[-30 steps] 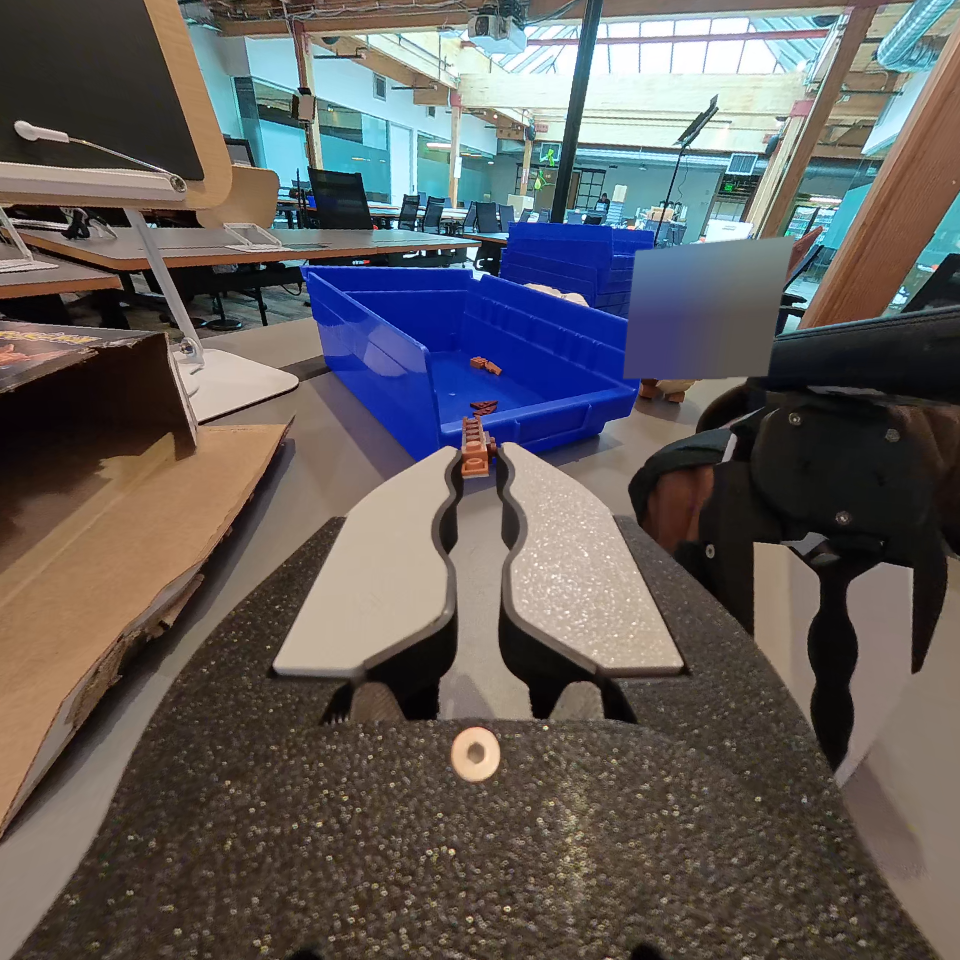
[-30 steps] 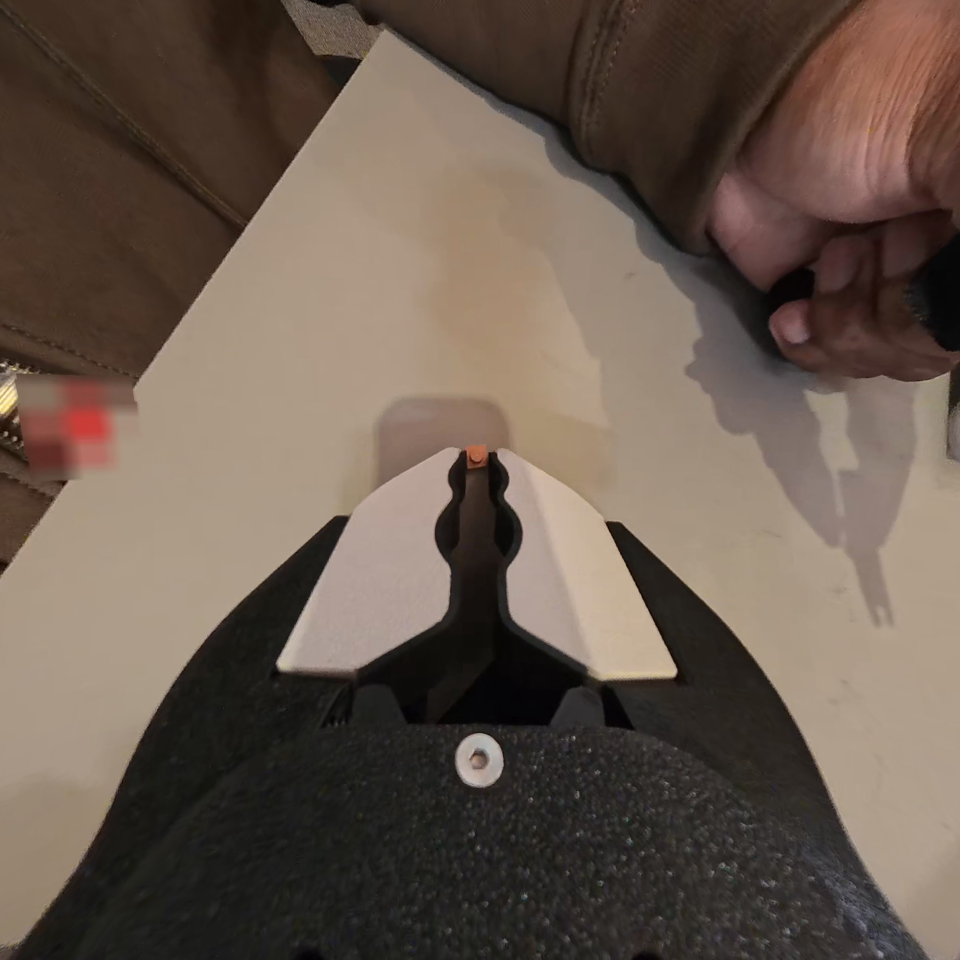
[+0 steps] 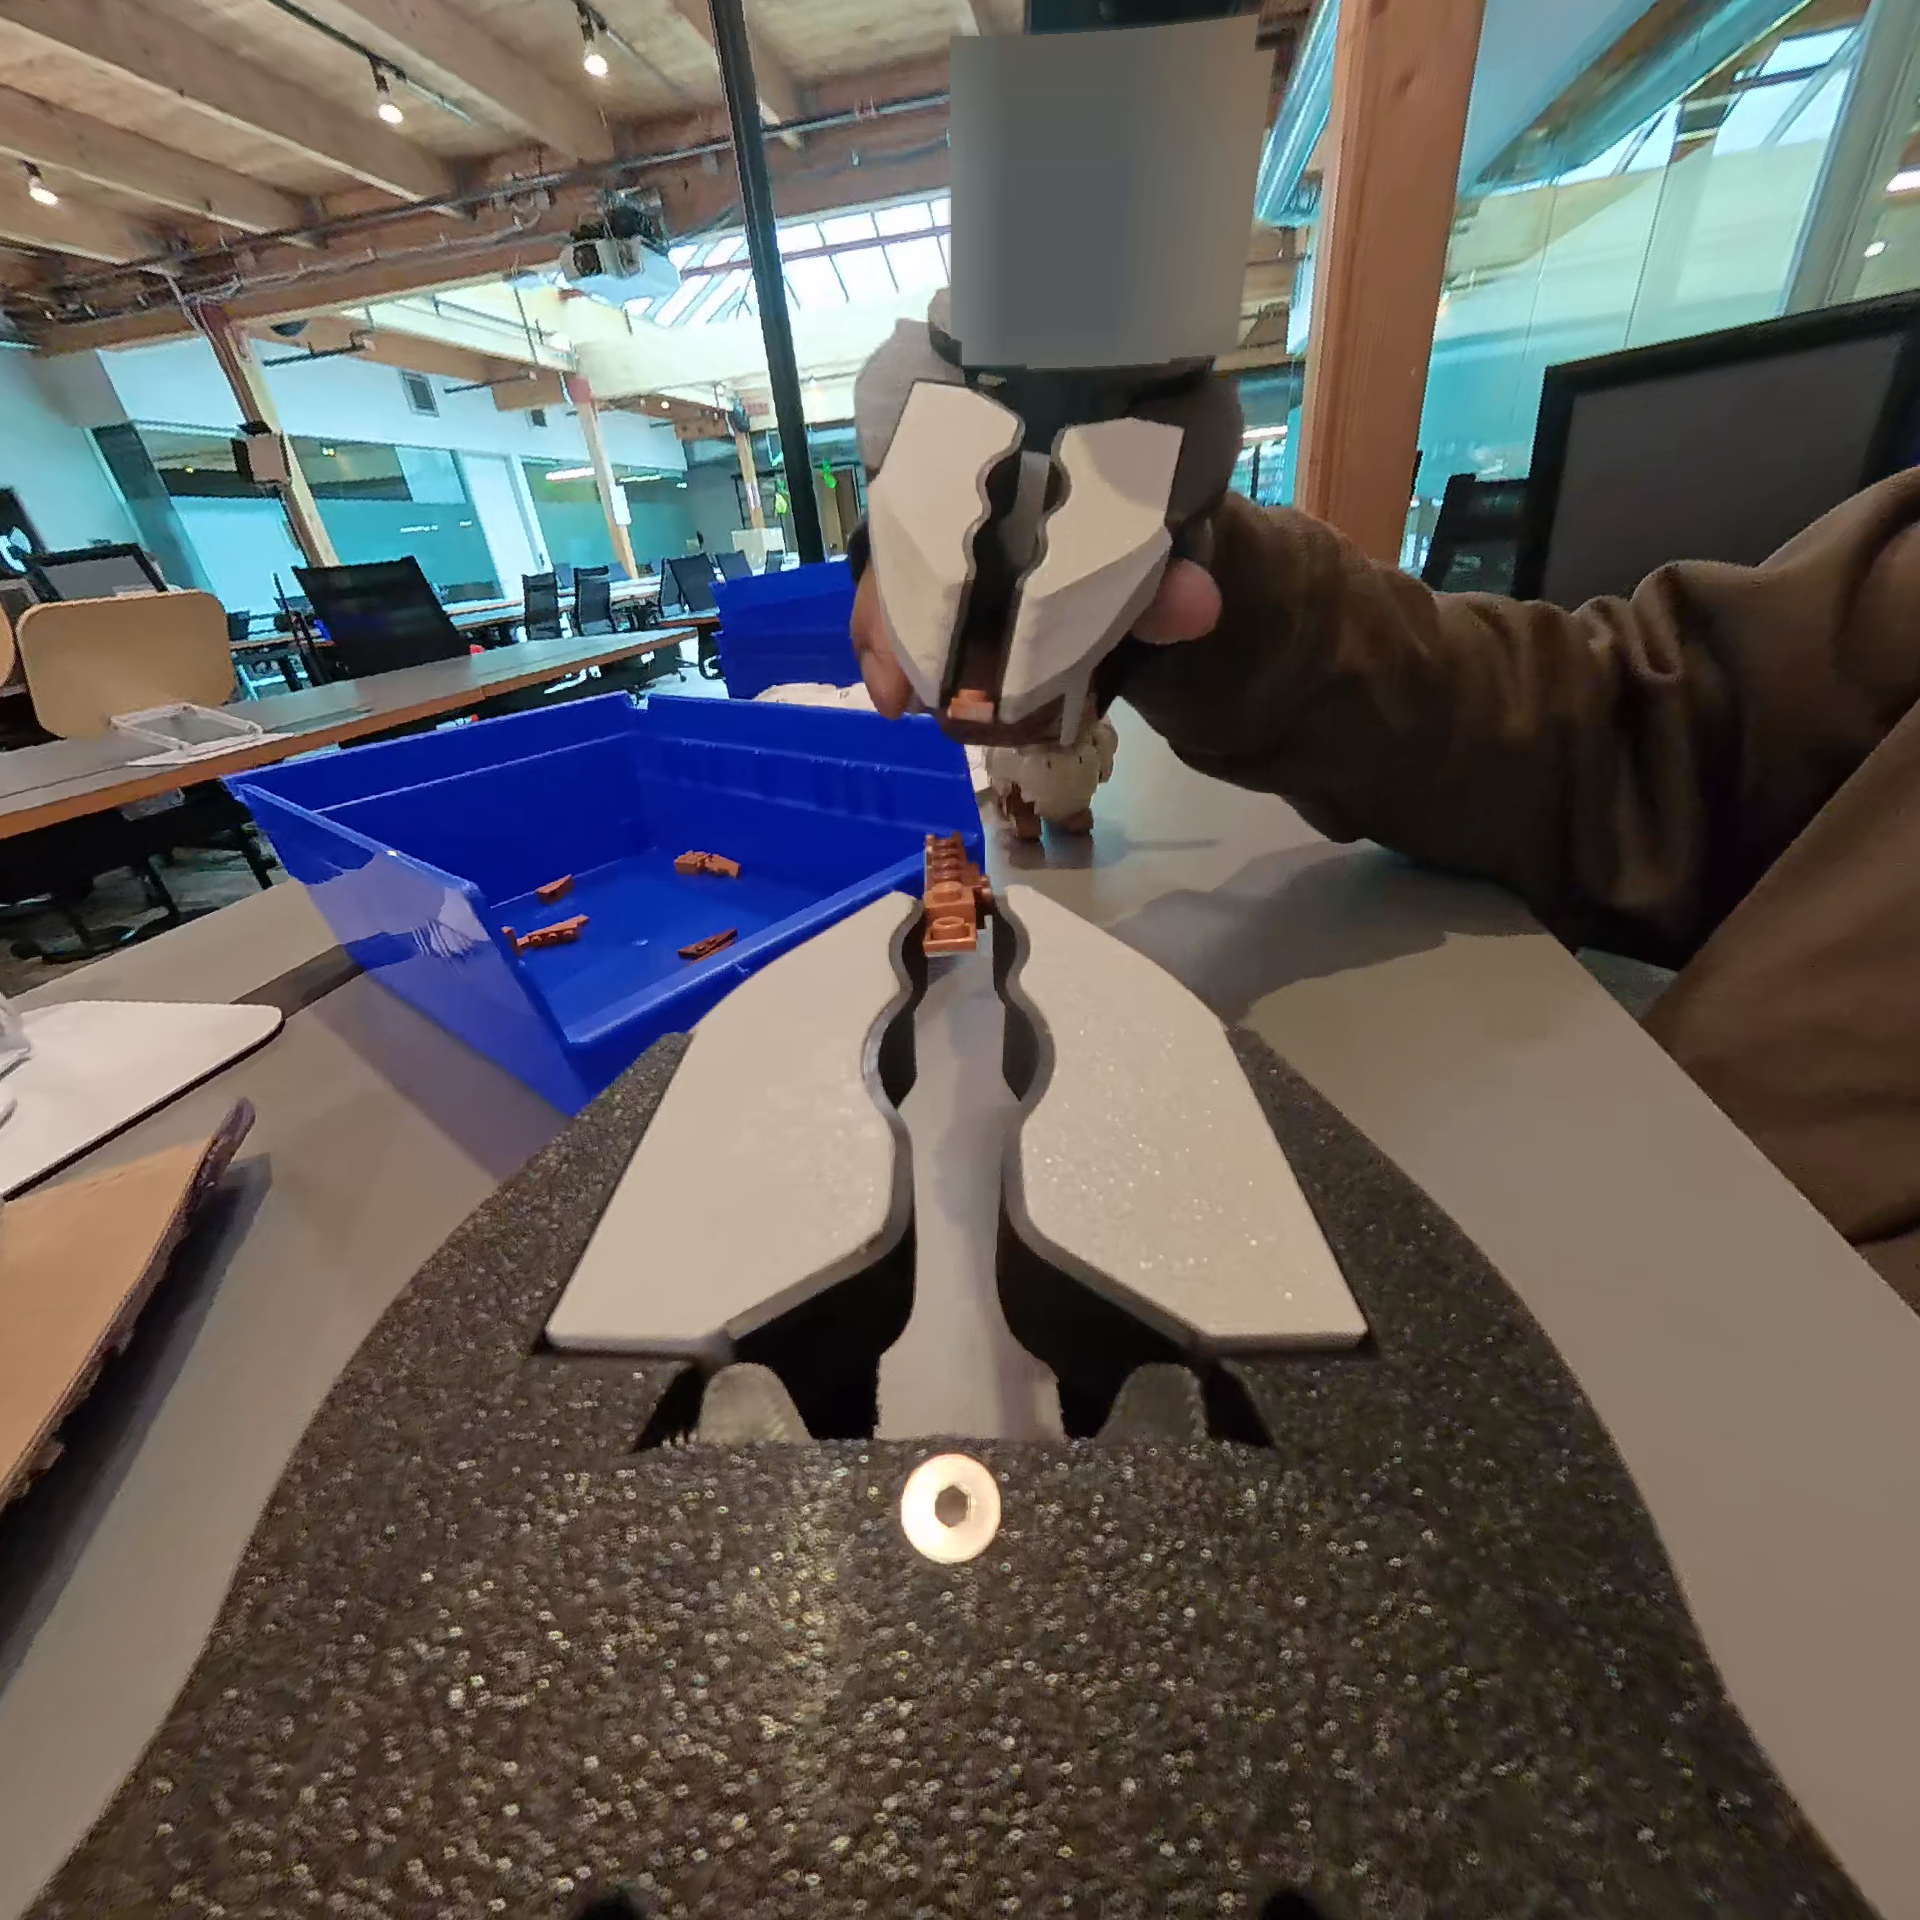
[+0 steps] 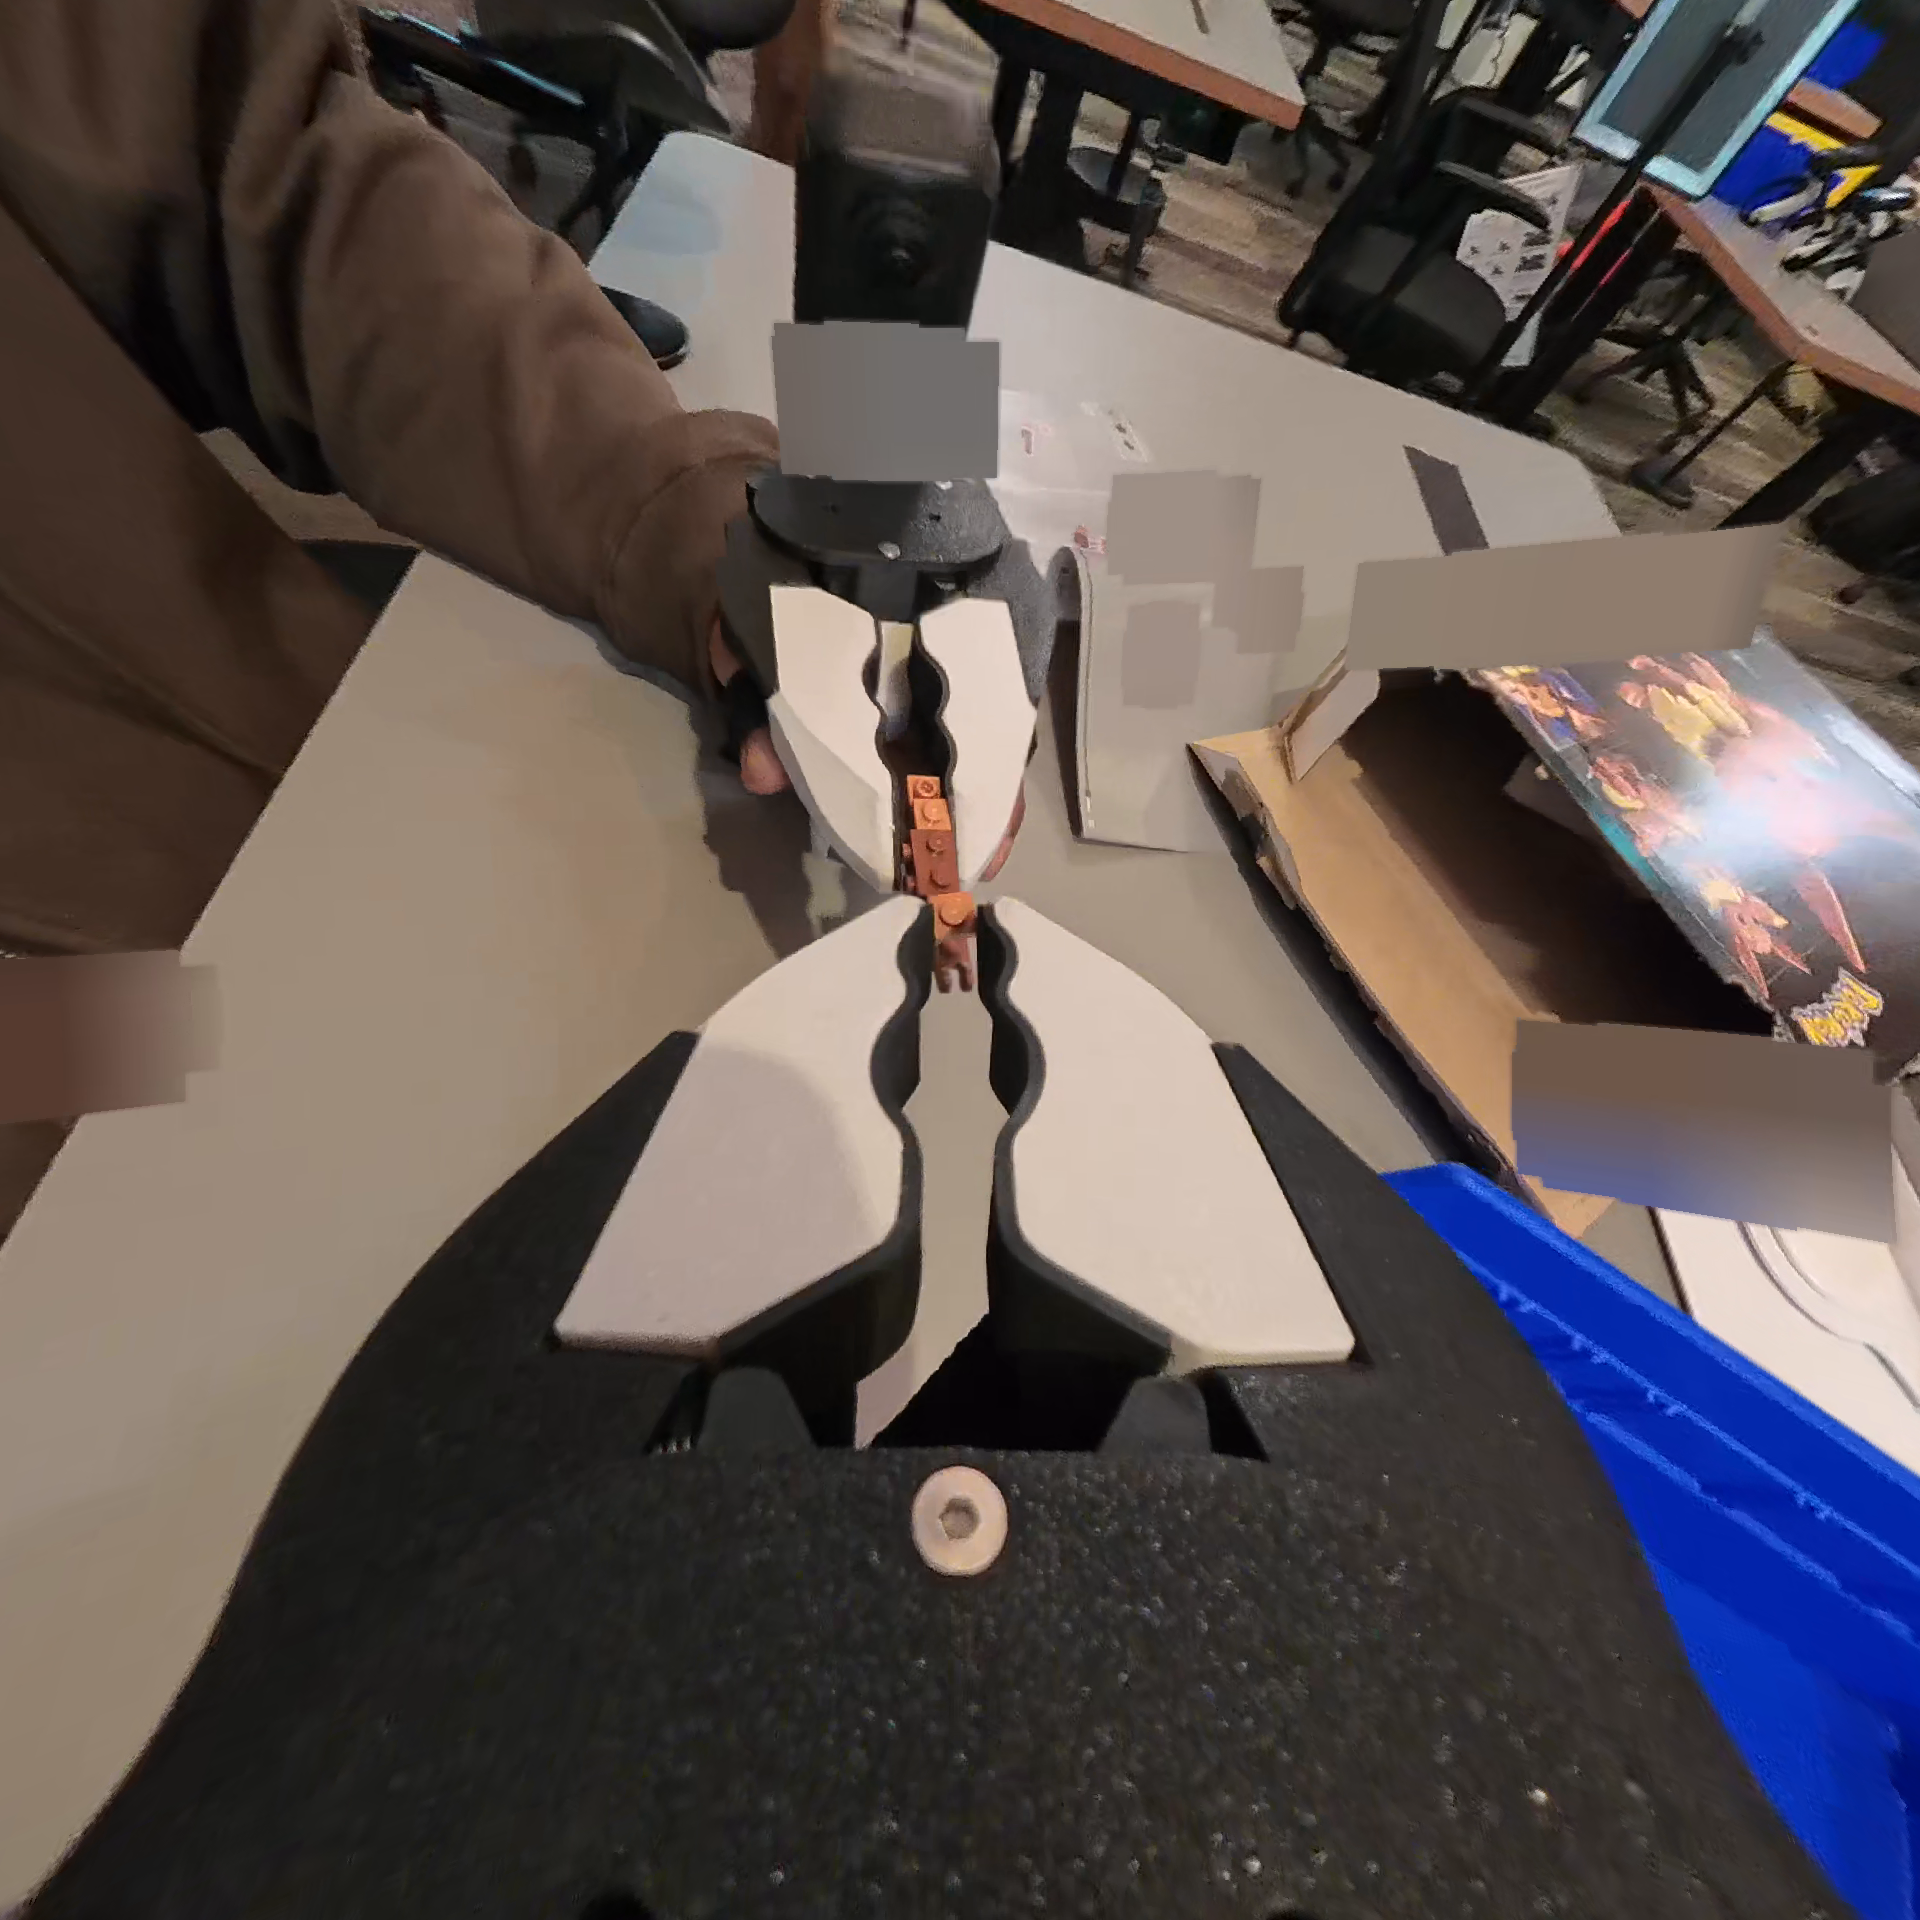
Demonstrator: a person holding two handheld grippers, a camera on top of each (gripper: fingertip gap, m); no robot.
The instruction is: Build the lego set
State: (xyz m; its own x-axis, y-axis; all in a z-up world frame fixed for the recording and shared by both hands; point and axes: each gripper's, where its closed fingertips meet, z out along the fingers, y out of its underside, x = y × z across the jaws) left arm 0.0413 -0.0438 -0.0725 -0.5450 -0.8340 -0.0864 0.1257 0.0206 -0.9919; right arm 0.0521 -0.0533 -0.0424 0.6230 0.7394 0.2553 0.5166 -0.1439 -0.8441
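Brown brick strip (image 3: 951, 904) | pinched in left hand-held gripper (image 3: 954, 914) | right hand-held gripper (image 4: 951, 935) clamps small brown brick (image 4: 951, 940)

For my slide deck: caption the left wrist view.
Left gripper clamps a studded brown brick strip beside a blue plastic bin; right gripper opposite.

Bare grey table (image 4: 436, 935) leftward; blue bin (image 3: 436, 935), cardboard box (image 4: 1455, 883) hemming the other side

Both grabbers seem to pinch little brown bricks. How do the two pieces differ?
The left gripper pinches a long brown brick strip with a row of studs. The right gripper pinches a small brown brick piece, much shorter. The strip juts well past its fingers; the small piece barely does. Both are the same reddish brown.
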